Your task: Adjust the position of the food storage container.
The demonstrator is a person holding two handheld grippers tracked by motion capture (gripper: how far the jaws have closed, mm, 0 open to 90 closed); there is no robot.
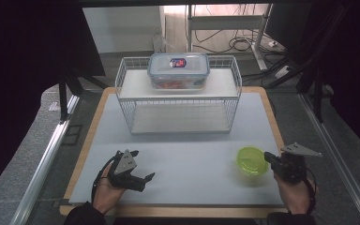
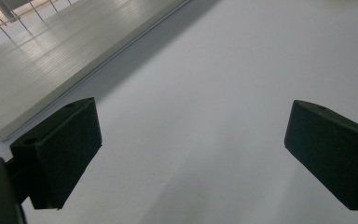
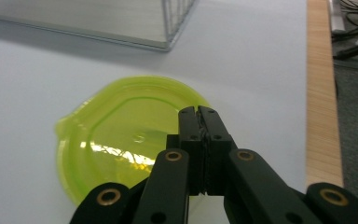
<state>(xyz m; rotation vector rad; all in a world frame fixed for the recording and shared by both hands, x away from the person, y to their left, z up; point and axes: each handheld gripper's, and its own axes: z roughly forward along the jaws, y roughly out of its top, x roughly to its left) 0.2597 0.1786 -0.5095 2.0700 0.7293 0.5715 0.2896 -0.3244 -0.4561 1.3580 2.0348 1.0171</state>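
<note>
My right gripper's fingers are pressed flat together with nothing between them, their tips over the near rim of the lime-green round container, while my left gripper sits spread wide over bare mat at about seven o'clock. The container rests on the white mat at about four o'clock, not gripped or lifted. I judge the work barely begun: the clear lidded food box sits on top of the wire rack at twelve o'clock.

Right gripper: fingers pressed together, tips over the near rim of a yellow-green lid lying flat on the desk. Wire rack beyond, toward the far edge.
</note>
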